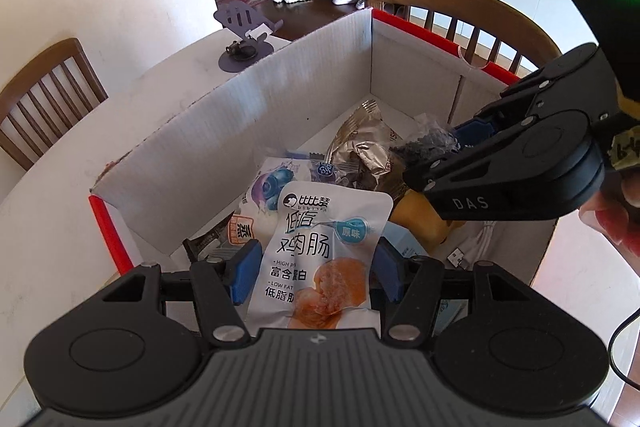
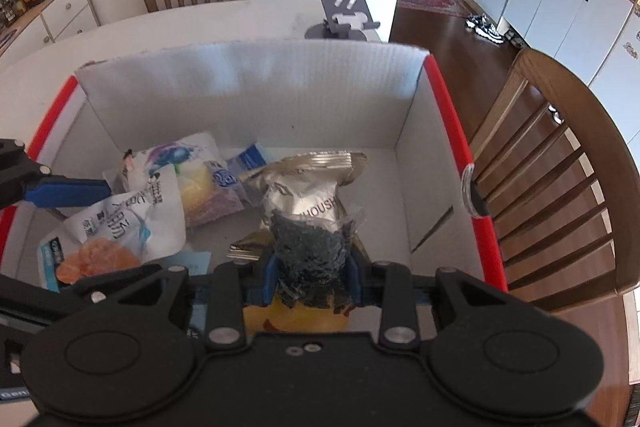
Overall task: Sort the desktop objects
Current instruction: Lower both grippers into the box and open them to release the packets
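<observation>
A white cardboard box with red edges [image 1: 372, 15] stands open on the table. My left gripper [image 1: 316, 271] is shut on a white chicken-sausage pouch [image 1: 320, 247], held over the near part of the box. In the right wrist view its blue finger [image 2: 68, 193] presses that pouch [image 2: 120, 227]. My right gripper [image 2: 311, 277] is shut on a clear packet of dark flakes [image 2: 310, 247], above a silver foil bag [image 2: 304, 195]. The left wrist view shows the right gripper [image 1: 438, 155] reaching in from the right with the dark packet [image 1: 424, 147].
In the box lie a blueberry packet [image 1: 268, 187], a yellow item [image 1: 420, 219], a white cable [image 1: 476, 247] and a light blue carton [image 1: 408, 243]. A grey phone stand [image 1: 240, 23] sits on the table behind the box. Wooden chairs [image 2: 560, 167] stand around the table.
</observation>
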Motion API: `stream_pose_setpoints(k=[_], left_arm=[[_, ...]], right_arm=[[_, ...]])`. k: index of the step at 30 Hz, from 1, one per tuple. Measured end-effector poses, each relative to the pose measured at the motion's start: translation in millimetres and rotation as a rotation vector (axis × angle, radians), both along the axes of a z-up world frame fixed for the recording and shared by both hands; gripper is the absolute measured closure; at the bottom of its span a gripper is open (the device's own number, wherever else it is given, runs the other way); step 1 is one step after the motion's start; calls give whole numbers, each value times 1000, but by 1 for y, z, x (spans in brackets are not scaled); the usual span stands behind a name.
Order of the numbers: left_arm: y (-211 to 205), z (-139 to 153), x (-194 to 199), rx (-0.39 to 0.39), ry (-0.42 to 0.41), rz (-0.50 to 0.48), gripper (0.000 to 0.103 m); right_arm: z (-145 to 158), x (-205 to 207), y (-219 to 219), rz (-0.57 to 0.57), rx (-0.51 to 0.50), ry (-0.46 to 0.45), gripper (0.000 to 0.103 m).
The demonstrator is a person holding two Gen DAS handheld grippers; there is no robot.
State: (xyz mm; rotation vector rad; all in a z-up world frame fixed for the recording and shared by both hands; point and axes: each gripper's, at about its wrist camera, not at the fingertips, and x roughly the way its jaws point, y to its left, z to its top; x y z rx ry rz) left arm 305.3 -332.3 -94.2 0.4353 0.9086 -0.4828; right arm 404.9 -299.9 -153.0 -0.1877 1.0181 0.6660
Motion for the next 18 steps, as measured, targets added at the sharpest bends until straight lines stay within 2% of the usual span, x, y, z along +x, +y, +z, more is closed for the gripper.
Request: stream_pose_setpoints(k=[8,12,14,18], left_arm=[[1,1,8,-13,36,18,41],[2,3,7,-22,37,16,40],[3,4,5,-29,33,15,31],[5,9,1,-42,23,18,29]], right_arm=[[1,9,-5,-4,26,32,66],[5,8,-9,-11,31,24,55],[6,8,-12,-12,35,20,55],[10,5,-18,-16,51,18,53]])
